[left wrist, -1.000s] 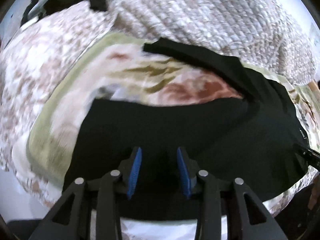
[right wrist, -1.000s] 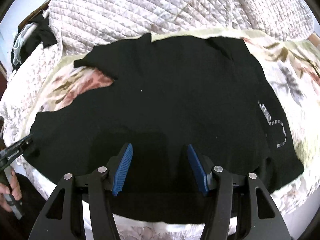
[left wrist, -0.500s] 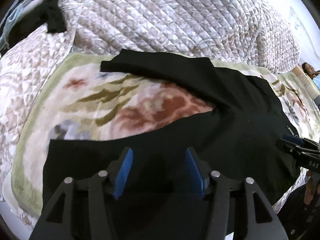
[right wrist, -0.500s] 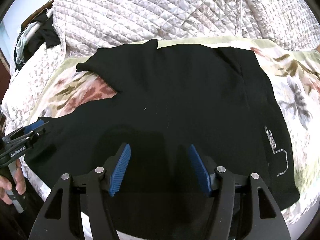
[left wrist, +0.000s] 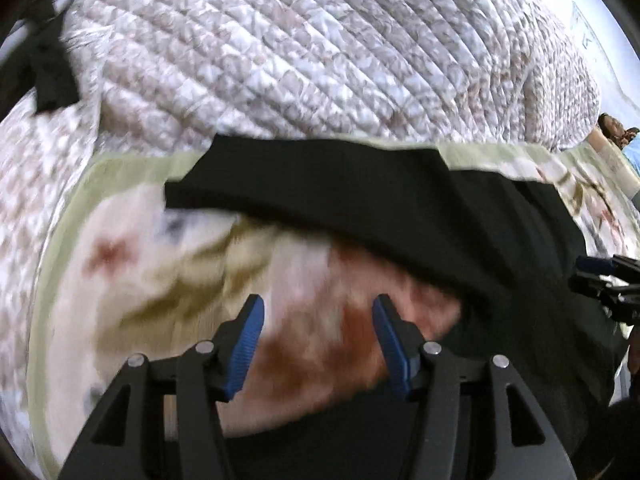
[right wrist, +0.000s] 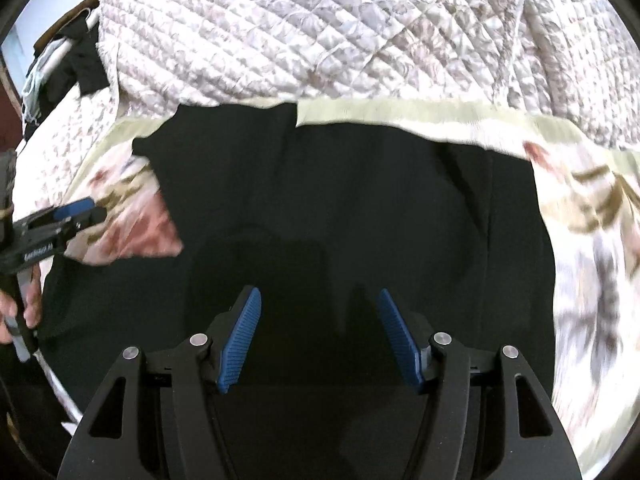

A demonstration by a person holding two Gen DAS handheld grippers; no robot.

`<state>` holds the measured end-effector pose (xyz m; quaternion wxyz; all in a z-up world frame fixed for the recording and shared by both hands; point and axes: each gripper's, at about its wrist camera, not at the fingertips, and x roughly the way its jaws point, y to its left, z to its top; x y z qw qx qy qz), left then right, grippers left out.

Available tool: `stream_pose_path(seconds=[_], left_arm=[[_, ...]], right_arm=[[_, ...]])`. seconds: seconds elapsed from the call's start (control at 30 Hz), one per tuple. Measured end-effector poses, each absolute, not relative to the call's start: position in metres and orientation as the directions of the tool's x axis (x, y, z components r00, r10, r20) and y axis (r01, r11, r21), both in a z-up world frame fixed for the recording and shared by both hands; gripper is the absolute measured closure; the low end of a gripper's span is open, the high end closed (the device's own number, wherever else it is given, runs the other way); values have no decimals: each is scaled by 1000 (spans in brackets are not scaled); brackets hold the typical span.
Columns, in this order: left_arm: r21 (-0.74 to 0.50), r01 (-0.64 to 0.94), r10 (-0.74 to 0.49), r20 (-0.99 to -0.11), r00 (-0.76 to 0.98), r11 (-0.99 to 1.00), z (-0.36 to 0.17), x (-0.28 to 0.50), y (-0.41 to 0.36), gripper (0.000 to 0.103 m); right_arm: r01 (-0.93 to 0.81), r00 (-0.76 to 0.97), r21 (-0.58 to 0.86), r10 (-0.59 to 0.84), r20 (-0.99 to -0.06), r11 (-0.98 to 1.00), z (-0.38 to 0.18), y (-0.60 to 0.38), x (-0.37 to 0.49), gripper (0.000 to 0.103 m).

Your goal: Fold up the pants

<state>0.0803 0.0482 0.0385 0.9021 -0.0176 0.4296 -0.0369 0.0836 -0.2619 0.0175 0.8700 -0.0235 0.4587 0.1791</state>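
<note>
Pants: black pants (right wrist: 360,208) are spread flat on a floral blanket (right wrist: 592,240) over a bed, in front of a quilted cover (right wrist: 320,32); the waist end is taken to lie toward the right, the two legs running out to the left.
Long axis: it runs left to right across both views, square to the line along which the tools point.
Far leg: in the left wrist view the far leg (left wrist: 320,184) is seen as a dark band beyond the tool, its cuff pointing left; bare blanket (left wrist: 180,272) shows in the wedge between the two legs.
Near leg: only a dark strip of it is seen at the lower edge of the left view, under the tool's frame.
Left tool: the left tool (left wrist: 316,342) is spread, its jaws having just been opening; nothing is between them, and blanket is seen behind the gap.
Right tool: the right tool (right wrist: 318,340) is spread over the seat of the pants, with nothing pinched.
Nearer hand: the leg cuffs lie nearer the left tool, the waist nearer the right.
Coming move, as judged: one leg is probably to be laid over the other, so a fresh grip on an edge is needed first.
</note>
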Motion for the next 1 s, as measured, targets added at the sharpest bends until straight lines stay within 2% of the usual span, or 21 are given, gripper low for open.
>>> stream_pose_path(seconds=[0.23,0.43,0.53,0.63,0.7,0.73,0.77,0.8,0.83,0.87,0.9,0.97,1.0], left_arm=[[-44,99,-97,-764,637,994,36,168,39,33],[-25,96,-79,-789,610,995,16,236,31,32],[2,83,-48,-803,594,997,3,261,28,32],[-18,84,-63,-813,578,996,-8,273,28,24],[-19,91,-68,-813,579,996,-12,273,26,24],[-20,96,-72,-809,584,995,-13,271,24,26],[-22,113,-84,-805,588,993,-14,269,22,39],[-27,141,-106,-801,589,990,-15,267,19,45],[-24,158,-114,-796,594,987,-14,264,15,57],[-19,170,-118,-795,595,985,-13,264,11,66],[-9,173,-112,-791,601,985,-11,262,8,70],[20,177,-96,-779,620,984,-7,259,3,99],[30,171,-85,-773,629,985,-3,258,3,99]], right_arm=[[-446,524,32,290,-801,894,17,-252,157,40],[-448,516,42,297,-803,893,9,-260,222,37],[-458,499,48,302,-812,888,2,-261,250,37],[-488,436,55,298,-849,871,-11,-261,273,37],[-499,441,26,280,-853,866,-15,-259,278,37],[-504,440,26,283,-853,863,-14,-259,278,36],[-506,442,23,282,-852,862,-13,-257,277,46],[-512,446,13,279,-850,859,-11,-256,275,56],[-522,466,-28,257,-847,852,-9,-252,271,78],[-538,461,-34,261,-848,842,-7,-250,268,93],[-547,460,-38,263,-848,836,-6,-246,264,94],[-552,490,-91,234,-839,829,-3,-239,254,95],[-552,505,-105,231,-831,827,1,-238,249,95]])
